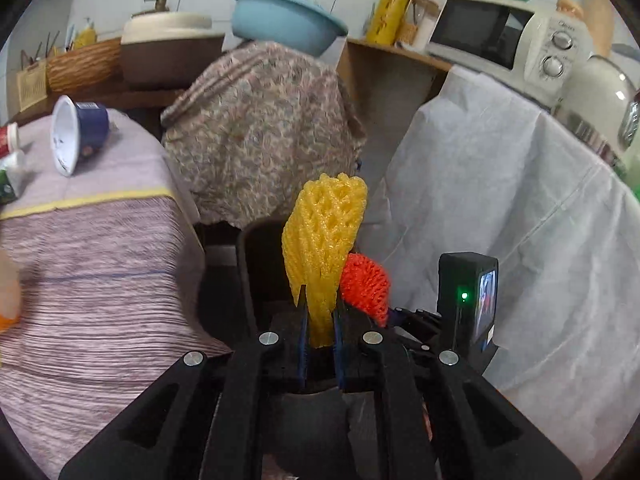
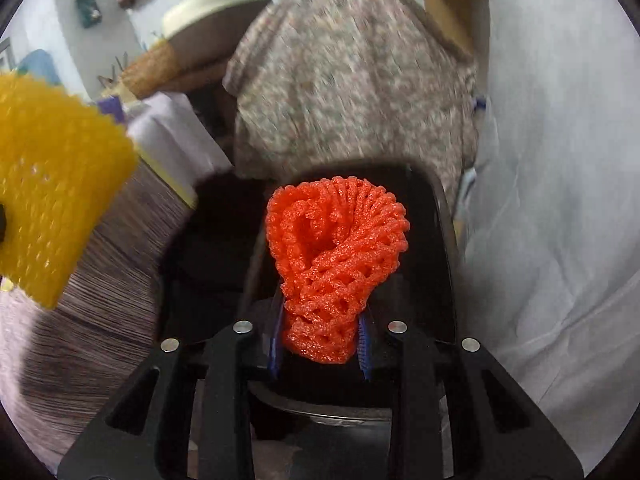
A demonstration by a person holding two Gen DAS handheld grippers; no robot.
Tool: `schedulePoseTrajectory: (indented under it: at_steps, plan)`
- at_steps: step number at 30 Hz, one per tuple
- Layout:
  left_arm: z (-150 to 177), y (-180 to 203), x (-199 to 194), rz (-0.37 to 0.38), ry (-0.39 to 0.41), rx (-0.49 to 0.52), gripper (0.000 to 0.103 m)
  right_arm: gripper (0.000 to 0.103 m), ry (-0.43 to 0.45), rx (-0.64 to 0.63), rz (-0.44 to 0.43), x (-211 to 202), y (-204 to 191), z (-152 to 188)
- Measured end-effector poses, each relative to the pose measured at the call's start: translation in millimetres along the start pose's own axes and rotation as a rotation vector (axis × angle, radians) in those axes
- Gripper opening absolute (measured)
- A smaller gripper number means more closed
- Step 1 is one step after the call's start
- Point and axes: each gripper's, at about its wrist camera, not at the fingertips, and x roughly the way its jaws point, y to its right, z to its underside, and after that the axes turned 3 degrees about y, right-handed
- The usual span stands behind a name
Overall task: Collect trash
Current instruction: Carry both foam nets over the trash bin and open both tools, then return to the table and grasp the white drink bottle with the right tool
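Black bin (image 2: 436,216) interior hidden behind orange foam net (image 2: 336,264); floral cloth (image 2: 352,80) motion-blurred.

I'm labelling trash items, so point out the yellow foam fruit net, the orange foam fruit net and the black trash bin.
Yellow foam fruit net (image 1: 324,236): left wrist view, middle of its mesh.
Orange foam fruit net (image 2: 336,256): right wrist view, centre of the bunched mesh.
Black trash bin (image 2: 444,248): right wrist view, right wall.
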Motion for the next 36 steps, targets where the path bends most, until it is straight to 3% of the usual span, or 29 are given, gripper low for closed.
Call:
schedulePoseTrajectory:
  at_steps: [1,5,6,20,25,26,27,29,36]
  plan:
    - [1,3,9,-0.006,-0.017,0.002,0.010,0.030,-0.008,0.006,0.004,5,2,3]
    - [9,7,33,-0.016,-0.068,0.003,0.010,0.062,-0.007,0.028,0.021,19,11,17]
    - [11,7,38,-0.017,-0.079,-0.003,0.010,0.065,-0.003,0.033,0.032,19,14,19]
    - [16,7,111,-0.029,-0.194,-0.009,0.010,0.073,0.019,-0.060,0.129,-16,23,44]
    - [13,13,122,-0.026,-0.208,-0.003,0.012,0.074,0.011,-0.099,0.117,-28,17,51]
    - [12,15,122,-0.017,-0.210,0.006,0.018,0.075,0.009,-0.100,0.111,-30,16,52]
    - [12,18,121,-0.020,-0.209,0.020,0.038,0.075,0.011,-0.101,0.107,-31,15,52]
    - [11,21,116,-0.040,-0.180,0.043,0.063,0.077,0.018,-0.098,0.108,-35,14,52]
    - [-1,28,71,-0.001,-0.070,0.056,0.078,0.078,0.017,-0.075,0.095,-39,12,50]
